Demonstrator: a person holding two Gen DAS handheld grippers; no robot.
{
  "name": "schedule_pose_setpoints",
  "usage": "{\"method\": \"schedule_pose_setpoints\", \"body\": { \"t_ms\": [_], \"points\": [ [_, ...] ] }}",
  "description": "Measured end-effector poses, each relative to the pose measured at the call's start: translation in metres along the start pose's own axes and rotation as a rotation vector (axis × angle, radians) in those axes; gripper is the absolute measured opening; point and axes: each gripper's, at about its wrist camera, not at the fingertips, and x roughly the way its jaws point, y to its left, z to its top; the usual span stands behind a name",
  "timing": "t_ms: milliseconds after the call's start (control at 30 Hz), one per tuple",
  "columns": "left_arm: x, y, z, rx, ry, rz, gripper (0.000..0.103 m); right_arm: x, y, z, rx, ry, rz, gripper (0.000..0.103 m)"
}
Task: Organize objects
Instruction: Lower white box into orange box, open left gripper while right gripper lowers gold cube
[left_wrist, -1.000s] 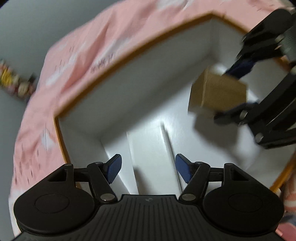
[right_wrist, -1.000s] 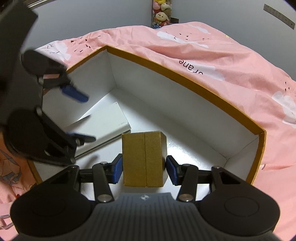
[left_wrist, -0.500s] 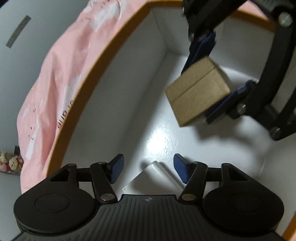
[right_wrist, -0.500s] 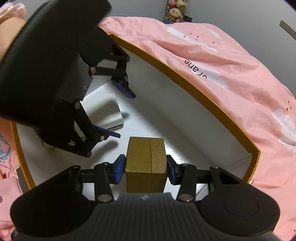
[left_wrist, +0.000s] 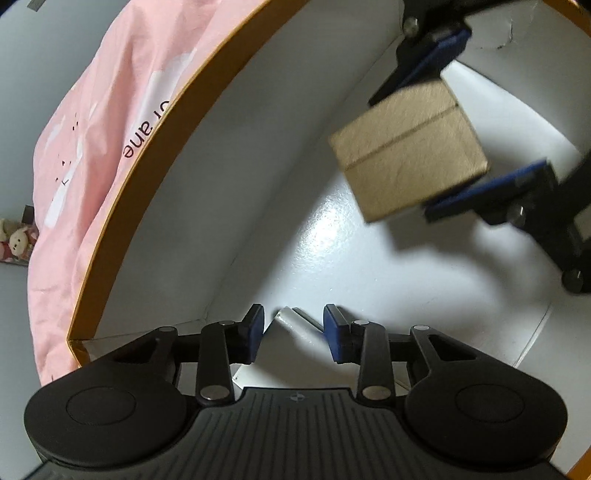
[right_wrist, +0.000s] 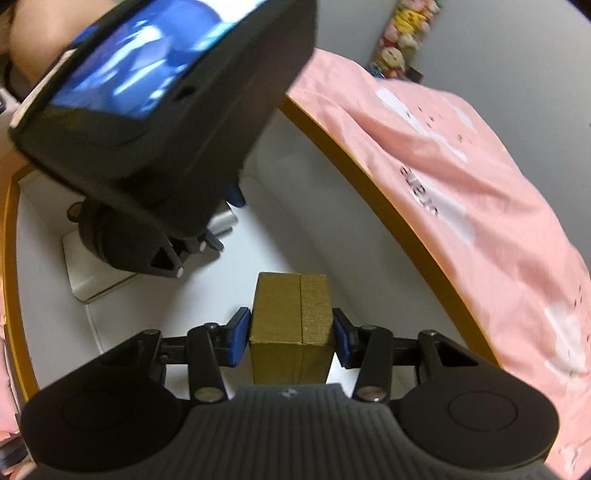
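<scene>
Since a sec ago my left claw (left_wrist: 293, 332) has dropped lower into the storage box (left_wrist: 207, 96) and narrowed, its blue pads now either side of the flat white box (left_wrist: 295, 325) on the floor of it; can't tell if they touch it yet. Right claw (right_wrist: 291, 334) has carried the brown cardboard box (right_wrist: 291, 321) further in, and it's pinched firmly between both pads, held just above the white floor, not set down. Storage box sits on the bed w/ pink duvet (right_wrist: 461, 155). Progress, my read: white box already inside, brown one mid-placement. Left to do: lower it, release, prob nudge the white box tidy beside it.
</scene>
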Motion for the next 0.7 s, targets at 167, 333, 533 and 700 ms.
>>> {"method": "schedule_pose_setpoints", "body": {
  "t_ms": [167,333,533,700],
  "points": [
    [-0.011,0.011,-0.015,-0.086,-0.088,-0.013,0.04,0.005,0.013,0.004,-0.088,-0.01,-0.026,0.048],
    [-0.058,0.049,-0.049,-0.325,-0.289,-0.099,0.042,0.005,0.023,0.007,-0.182,-0.044,-0.075,0.048],
    [-0.115,0.074,-0.053,-0.522,-0.347,-0.101,0.049,0.013,0.04,0.028,-0.31,-0.078,-0.117,0.048],
    [-0.109,0.081,-0.072,-0.576,-0.354,-0.061,0.054,0.025,0.055,0.043,-0.44,-0.101,-0.172,0.048]
  ]
}}
